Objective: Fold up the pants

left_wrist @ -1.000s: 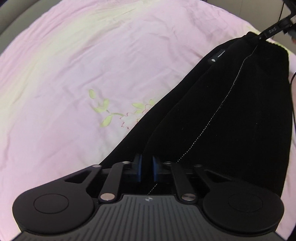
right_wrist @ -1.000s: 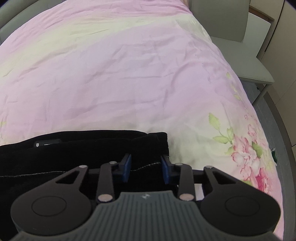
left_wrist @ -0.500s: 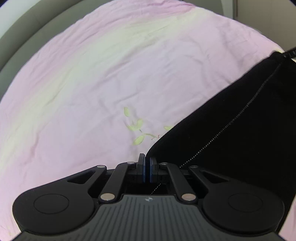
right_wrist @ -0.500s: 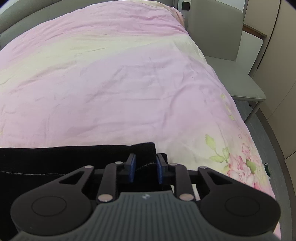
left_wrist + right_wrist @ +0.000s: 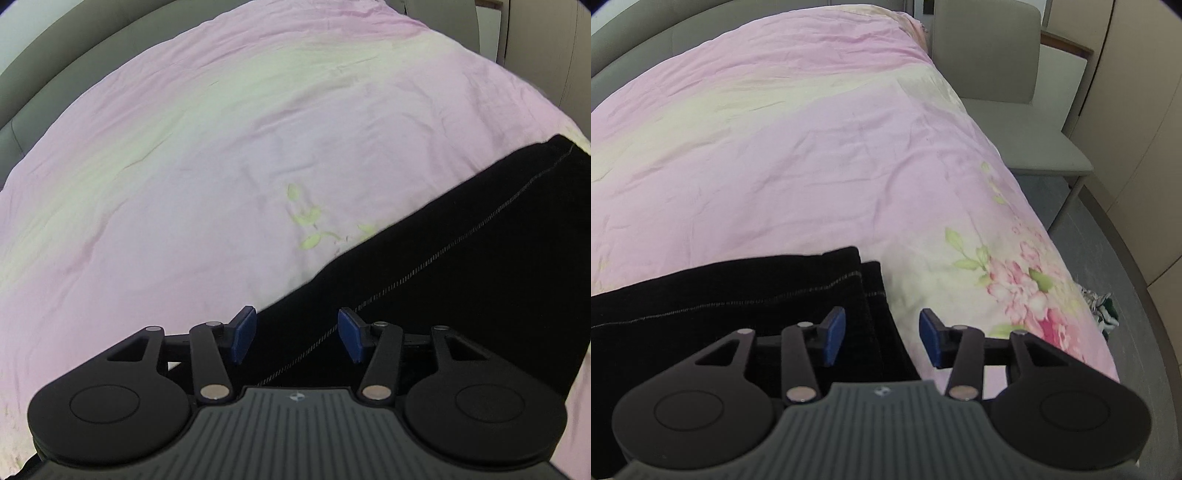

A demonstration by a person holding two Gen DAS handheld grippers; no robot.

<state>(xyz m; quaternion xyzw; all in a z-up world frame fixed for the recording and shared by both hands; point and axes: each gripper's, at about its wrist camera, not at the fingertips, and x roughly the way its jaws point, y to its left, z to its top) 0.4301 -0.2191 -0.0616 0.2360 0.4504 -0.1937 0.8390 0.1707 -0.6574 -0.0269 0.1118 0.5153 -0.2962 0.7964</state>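
The pants [image 5: 738, 295] lie doubled on the bed [image 5: 775, 147], lower left of the frame. Both the left gripper [image 5: 297, 336] and right gripper [image 5: 882, 336] have fingers spread wide, holding nothing; further folds probably remain.

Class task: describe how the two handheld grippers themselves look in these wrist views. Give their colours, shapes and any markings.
The left gripper and right gripper look alike. Each has a dark grey ribbed body bearing a small round logo, flanked by two black round housings with circular recesses. Black linkage bars with silver pivot pins lead to two fingers tipped with blue pads. No cables, sleeves or hands show.
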